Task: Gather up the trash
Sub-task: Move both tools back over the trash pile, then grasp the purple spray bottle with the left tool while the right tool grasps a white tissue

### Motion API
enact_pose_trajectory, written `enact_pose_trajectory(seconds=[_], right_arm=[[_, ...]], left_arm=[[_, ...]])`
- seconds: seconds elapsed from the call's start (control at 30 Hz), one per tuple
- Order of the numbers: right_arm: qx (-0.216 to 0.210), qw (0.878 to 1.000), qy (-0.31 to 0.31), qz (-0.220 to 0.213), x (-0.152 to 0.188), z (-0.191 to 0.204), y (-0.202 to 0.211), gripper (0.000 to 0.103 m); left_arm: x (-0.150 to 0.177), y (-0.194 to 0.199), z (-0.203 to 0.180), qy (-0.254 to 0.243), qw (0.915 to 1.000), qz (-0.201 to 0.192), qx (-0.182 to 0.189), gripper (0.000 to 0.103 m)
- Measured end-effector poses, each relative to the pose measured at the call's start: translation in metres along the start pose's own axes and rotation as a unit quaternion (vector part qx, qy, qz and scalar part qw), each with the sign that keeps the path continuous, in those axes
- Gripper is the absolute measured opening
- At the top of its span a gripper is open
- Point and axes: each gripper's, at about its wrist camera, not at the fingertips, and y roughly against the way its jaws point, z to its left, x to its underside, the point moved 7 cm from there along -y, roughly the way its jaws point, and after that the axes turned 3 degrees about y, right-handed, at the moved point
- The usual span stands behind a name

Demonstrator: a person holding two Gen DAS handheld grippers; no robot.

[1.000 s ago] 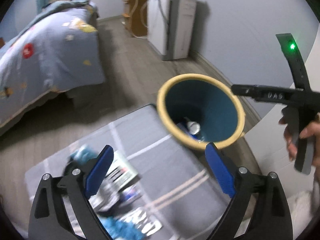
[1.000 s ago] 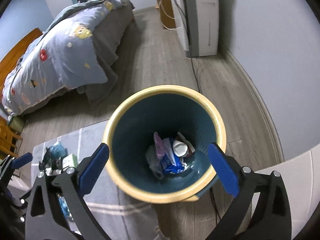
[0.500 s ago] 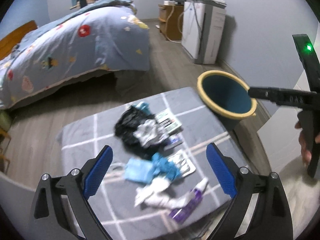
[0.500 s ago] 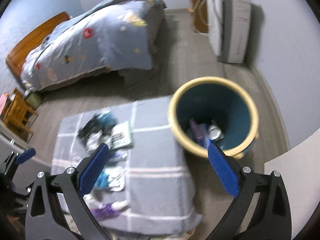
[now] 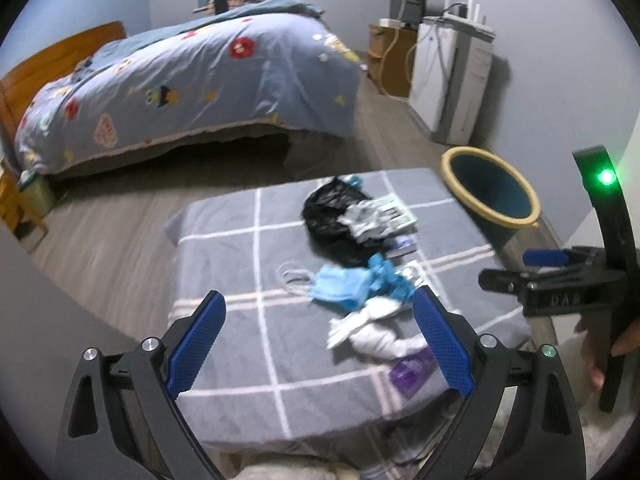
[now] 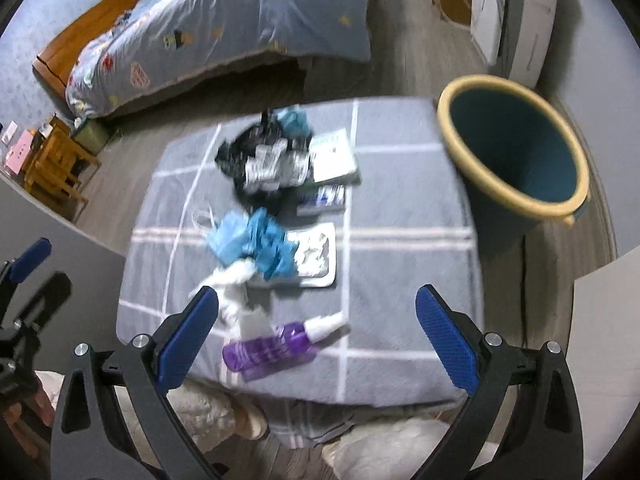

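Both your grippers, left gripper [image 5: 316, 336] and right gripper [image 6: 316, 336], were spread wide, empty. The purple spray bottle [image 6: 276, 346] between the right jaws looked rigid, slick; grip mid-body.

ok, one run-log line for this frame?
phase: between picks | left gripper: open, empty | right gripper: open, empty | trash pile: on grey checked cloth | bin: beside cloth

- bin [image 6: 516, 152] bottom — can't see it, the angle hides whatever's inside
- purple bottle [image 5: 412, 368] half hidden behind left hand-held gripper [image 5: 320, 344] finger
- wrappers near black bag [image 6: 240, 152] — too blurry to read
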Motion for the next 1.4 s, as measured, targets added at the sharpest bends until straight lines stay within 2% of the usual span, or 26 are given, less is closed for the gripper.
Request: enact_pose_trajectory(seconds=[0.2,0.23,0.27,0.4,0.47,0.53,0.57,0.63,1.0,1.17,1.27,1.4], right_arm=[[0.010,0.999,0.024,0.032,0.014,0.023,-0.026,0.097],[0.014,0.999,0.032,0.037,0.015,0.027,-0.031,0.094],[0.017,0.998,0.041,0.043,0.017,0.032,-0.035,0.085],[0.007,0.996,0.048,0.073,0.023,0.038,-0.054,0.060],[-0.011,0.995,0.045,0.086,0.025,0.042,-0.062,0.032],[-0.013,0.995,0.051,0.088,0.025,0.045,-0.064,0.012],[-0.005,0.995,0.057,0.082,0.021,0.046,-0.062,0.009],[0.002,0.996,0.065,0.065,0.012,0.047,-0.055,0.006],[-0.006,0.994,0.103,-0.033,-0.054,0.055,0.014,0.005],[0.007,0.992,0.117,-0.051,-0.075,0.041,0.037,0.005],[0.018,0.992,0.108,-0.061,-0.081,0.020,0.039,0.005],[0.003,0.996,0.071,-0.044,-0.075,-0.003,0.025,0.005]], left_arm=[[0.015,-0.012,0.023,0.021,0.9994,0.023,-0.013,0.094],[0.016,-0.012,0.024,0.023,0.9993,0.024,-0.014,0.094],[0.016,-0.013,0.027,0.026,0.9992,0.025,-0.015,0.094],[0.019,-0.017,0.034,0.035,0.9988,0.031,-0.012,0.094],[0.021,-0.020,0.034,0.037,0.9986,0.035,-0.011,0.094],[0.020,-0.023,0.034,0.043,0.9984,0.037,-0.004,0.094],[0.021,-0.024,0.033,0.045,0.9983,0.038,-0.002,0.094],[0.022,-0.027,0.031,0.044,0.9981,0.044,-0.001,0.094],[0.026,-0.050,-0.006,0.001,0.9974,0.069,0.021,0.094],[0.036,-0.065,-0.044,-0.028,0.9945,0.084,0.057,0.094],[0.051,-0.081,-0.075,-0.057,0.9888,0.107,0.087,0.092],[0.070,-0.101,-0.102,-0.091,0.9809,0.138,0.102,0.082]])
